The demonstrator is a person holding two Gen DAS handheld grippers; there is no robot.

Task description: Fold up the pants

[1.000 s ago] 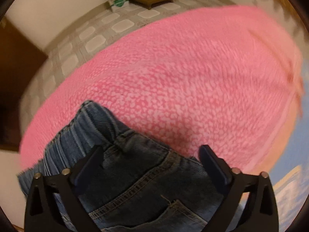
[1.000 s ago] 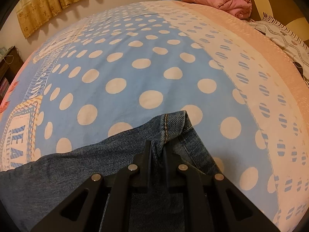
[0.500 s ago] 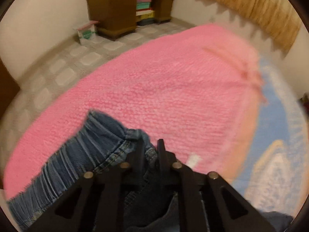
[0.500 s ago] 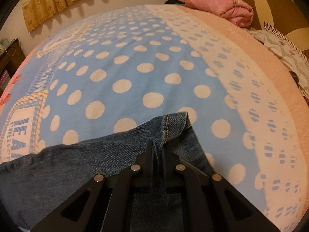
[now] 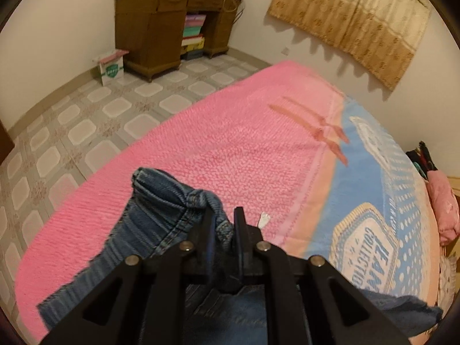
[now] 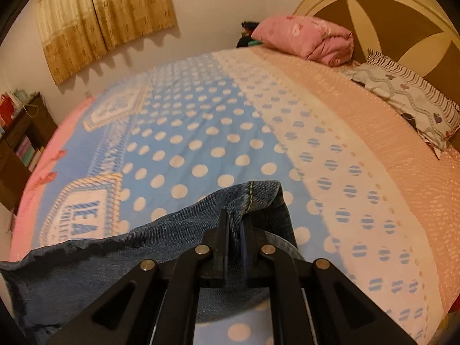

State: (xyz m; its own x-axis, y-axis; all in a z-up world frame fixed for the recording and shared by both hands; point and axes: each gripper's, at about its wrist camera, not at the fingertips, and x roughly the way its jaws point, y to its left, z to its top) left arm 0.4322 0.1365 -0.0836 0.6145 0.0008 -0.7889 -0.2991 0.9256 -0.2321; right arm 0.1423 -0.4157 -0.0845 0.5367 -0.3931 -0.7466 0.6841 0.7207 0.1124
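Note:
The blue denim pants (image 5: pixel 149 224) hang over the bed. My left gripper (image 5: pixel 222 221) is shut on their bunched waistband, lifted above the pink end of the blanket (image 5: pixel 230 149). A white label (image 5: pixel 264 219) shows beside the jaws. In the right wrist view my right gripper (image 6: pixel 235 224) is shut on the seam at a leg hem of the pants (image 6: pixel 253 198), raised over the blue polka-dot blanket (image 6: pixel 201 143). The denim stretches off to the left and sags.
A wooden desk (image 5: pixel 161 20) and a small box (image 5: pixel 112 67) stand on the tiled floor (image 5: pixel 86 115) past the bed's foot. A folded pink quilt (image 6: pixel 307 40) and a patterned pillow (image 6: pixel 408 100) lie by the headboard (image 6: pixel 388 14). Curtains (image 6: pixel 100 20) hang on the wall.
My left gripper went from open over the waistband to shut on it and lifted it. My right gripper kept its hold and rose, so more of the bed shows.

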